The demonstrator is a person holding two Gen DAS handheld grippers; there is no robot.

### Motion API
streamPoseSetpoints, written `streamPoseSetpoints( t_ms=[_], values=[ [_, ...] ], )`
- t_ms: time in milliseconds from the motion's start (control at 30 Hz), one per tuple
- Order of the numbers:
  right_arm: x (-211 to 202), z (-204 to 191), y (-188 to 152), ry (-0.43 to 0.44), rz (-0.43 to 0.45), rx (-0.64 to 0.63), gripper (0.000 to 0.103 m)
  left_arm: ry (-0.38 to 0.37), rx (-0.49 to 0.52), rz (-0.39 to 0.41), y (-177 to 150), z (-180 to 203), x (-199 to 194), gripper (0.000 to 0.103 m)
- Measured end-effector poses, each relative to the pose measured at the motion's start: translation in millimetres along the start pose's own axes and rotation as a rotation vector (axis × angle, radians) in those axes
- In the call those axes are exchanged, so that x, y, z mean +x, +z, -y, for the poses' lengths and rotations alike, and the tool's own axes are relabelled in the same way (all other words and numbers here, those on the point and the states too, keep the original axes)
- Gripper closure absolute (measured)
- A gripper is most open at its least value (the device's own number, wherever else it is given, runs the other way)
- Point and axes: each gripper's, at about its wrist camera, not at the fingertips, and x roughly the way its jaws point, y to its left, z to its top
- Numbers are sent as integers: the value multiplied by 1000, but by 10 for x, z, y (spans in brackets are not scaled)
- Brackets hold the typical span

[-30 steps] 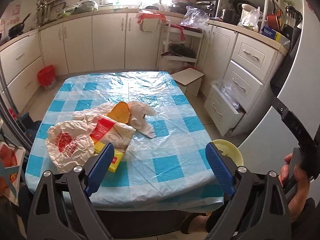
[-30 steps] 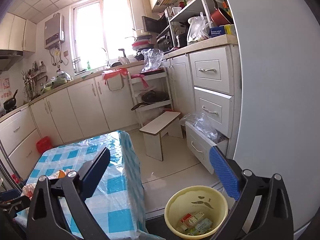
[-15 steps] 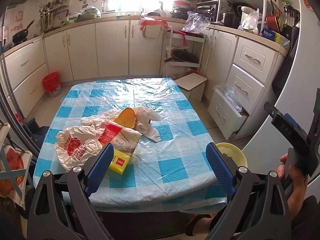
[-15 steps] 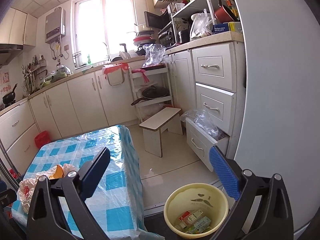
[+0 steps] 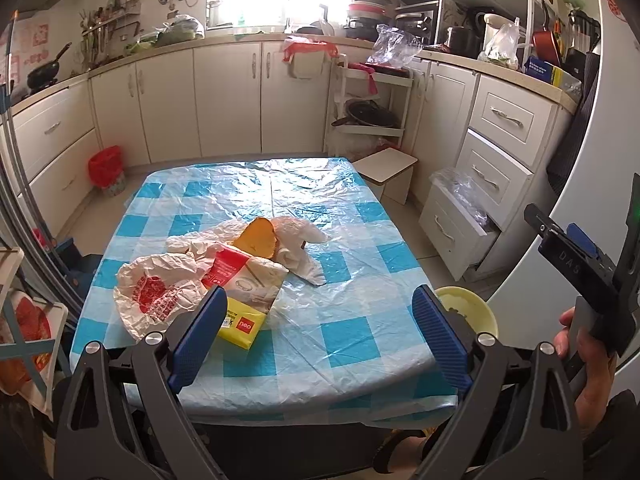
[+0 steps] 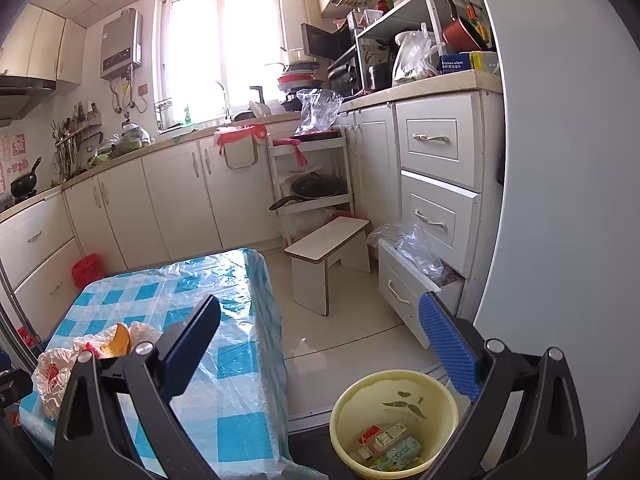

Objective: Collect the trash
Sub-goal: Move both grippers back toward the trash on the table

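Right half of table [image 5: 360, 332] bare, open approach there; left half blocked by crumpled bags [image 5: 160, 288], yellow packet [image 5: 240, 322], orange peel [image 5: 256, 238]. Floor lane between table edge and yellow bin [image 6: 394, 420] clear; stool [image 6: 328, 248] and pulled-out drawer [image 6: 404, 292] narrow it farther back.

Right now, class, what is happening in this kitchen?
A person holds a gripper in each hand, clearing trash. Both the left gripper and the right gripper are open and empty. Crumpled bags, a yellow packet and an orange peel lie on the checked table. The yellow bin on the floor already holds some cartons.
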Motion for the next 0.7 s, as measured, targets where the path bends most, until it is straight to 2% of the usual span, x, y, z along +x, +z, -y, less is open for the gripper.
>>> streamPoseSetpoints(
  t_ms=[700],
  values=[
    [59, -107, -13, 40, -31, -39, 8, 7, -3, -6, -29, -48, 13, 13]
  ],
)
